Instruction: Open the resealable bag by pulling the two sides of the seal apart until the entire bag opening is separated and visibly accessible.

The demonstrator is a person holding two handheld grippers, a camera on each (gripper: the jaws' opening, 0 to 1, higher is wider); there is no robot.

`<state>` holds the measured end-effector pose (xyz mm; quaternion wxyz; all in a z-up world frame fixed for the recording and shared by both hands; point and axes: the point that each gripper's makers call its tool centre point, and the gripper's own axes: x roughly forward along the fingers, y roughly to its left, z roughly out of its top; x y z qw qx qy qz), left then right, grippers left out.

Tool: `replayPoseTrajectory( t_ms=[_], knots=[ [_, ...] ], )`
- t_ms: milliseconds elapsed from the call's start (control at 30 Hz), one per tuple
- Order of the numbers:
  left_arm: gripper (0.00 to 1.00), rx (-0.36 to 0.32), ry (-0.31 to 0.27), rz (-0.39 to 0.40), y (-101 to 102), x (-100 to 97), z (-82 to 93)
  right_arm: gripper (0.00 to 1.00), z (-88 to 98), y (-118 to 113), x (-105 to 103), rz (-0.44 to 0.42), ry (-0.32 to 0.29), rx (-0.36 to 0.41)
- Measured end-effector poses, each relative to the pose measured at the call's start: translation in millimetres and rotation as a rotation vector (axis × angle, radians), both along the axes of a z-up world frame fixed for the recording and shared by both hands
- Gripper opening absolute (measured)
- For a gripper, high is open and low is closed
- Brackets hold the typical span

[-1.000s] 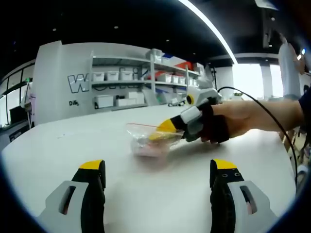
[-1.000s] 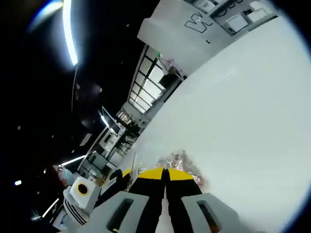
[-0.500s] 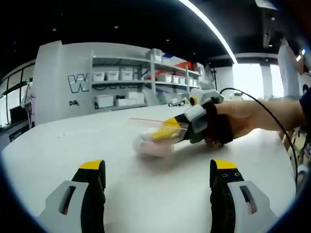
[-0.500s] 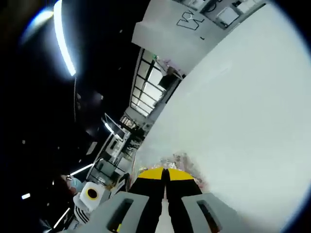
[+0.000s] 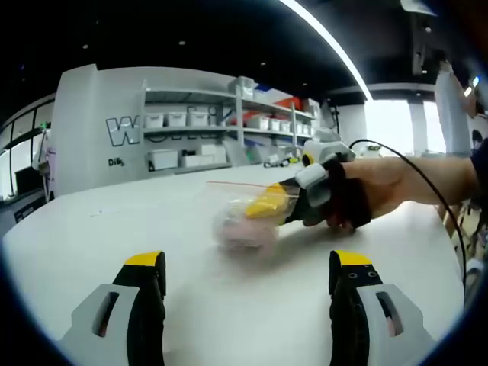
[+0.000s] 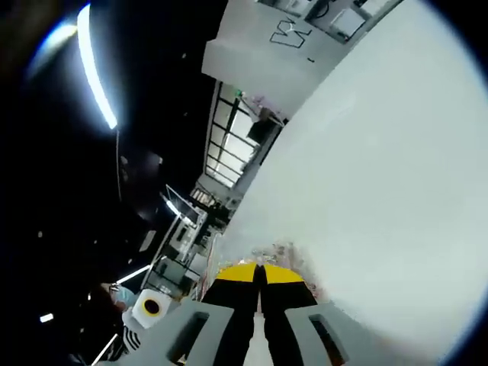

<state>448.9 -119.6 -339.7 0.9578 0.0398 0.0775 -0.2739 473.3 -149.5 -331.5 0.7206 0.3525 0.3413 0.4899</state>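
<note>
Lab, shelving (image 5: 221,130) of storage bins (image 5: 177,120)

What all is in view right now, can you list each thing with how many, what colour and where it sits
resealable bag: one, clear with a red seal line and pinkish contents, over the table, pinched by the right gripper
table: one, white, under both grippers
shelving: one unit, white, with pale boxes, behind the table
ceiling light strip: one, white, overhead
cable: one, black, trailing from the right gripper
right gripper: one, grey with yellow tips, shut on the bag
hand: one, holding the right gripper
left gripper: one, grey with yellow tips, open, short of the bag
</note>
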Motion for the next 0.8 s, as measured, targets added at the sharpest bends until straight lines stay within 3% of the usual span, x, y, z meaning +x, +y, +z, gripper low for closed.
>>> replayPoseTrajectory(
  t_ms=[800],
  knots=[
    [0.87, -0.004, -0.003, -0.006, -1, -1.1, 0.3, 0.00, 0.5, -9, -12, -0.015, 0.048, 0.022]
  ],
)
